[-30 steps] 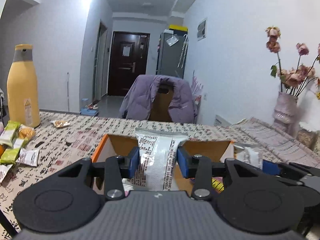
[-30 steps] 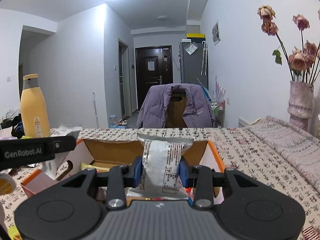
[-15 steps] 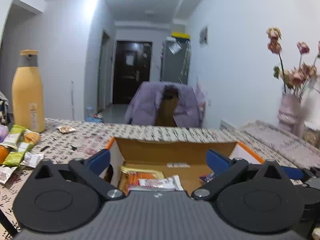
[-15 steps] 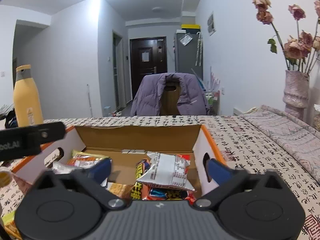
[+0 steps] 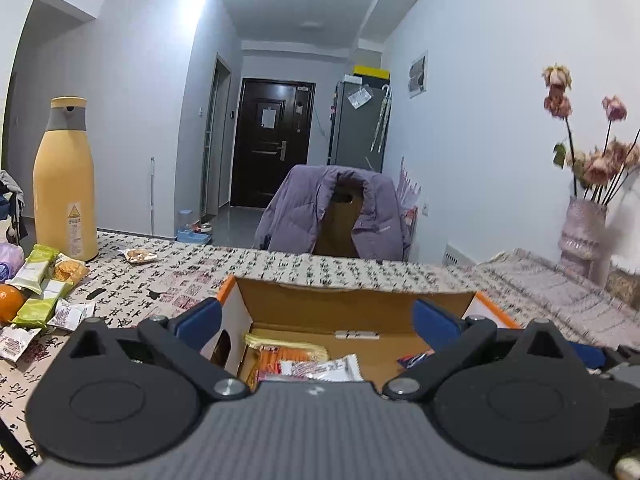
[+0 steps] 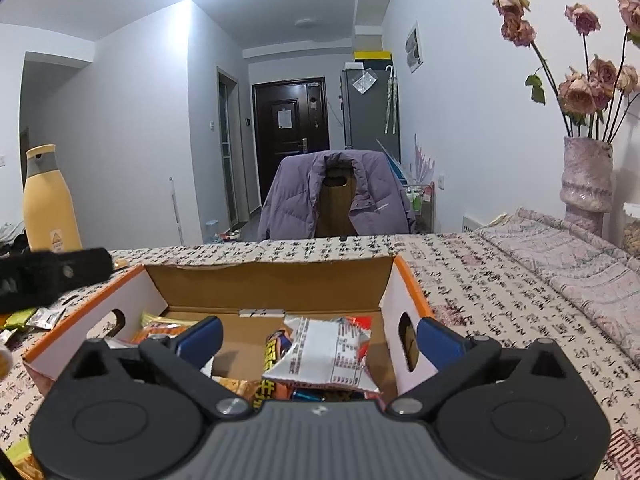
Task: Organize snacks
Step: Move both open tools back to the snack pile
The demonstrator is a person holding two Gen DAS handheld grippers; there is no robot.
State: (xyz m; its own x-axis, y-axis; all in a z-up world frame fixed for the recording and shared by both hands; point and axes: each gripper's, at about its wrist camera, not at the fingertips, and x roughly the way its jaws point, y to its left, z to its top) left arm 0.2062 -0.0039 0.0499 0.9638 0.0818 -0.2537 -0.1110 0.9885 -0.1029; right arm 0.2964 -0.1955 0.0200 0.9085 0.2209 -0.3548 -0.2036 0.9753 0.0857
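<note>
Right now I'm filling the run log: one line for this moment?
left gripper: open, empty | right gripper: open, empty | box: holds snacks | loose snacks: on table, left of box

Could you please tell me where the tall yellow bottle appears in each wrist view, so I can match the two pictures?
Left wrist view: the yellow bottle stands large at the far left, behind loose snack packets.
Right wrist view: the bottle is smaller, at the left edge.
Shared landmark: the purple jacket on the chair beyond the table.

both grippers (image 5: 316,316) (image 6: 318,334): black ribbed bodies, round side discs, silver screws, blue-padded fingers (image 5: 199,315).
</note>
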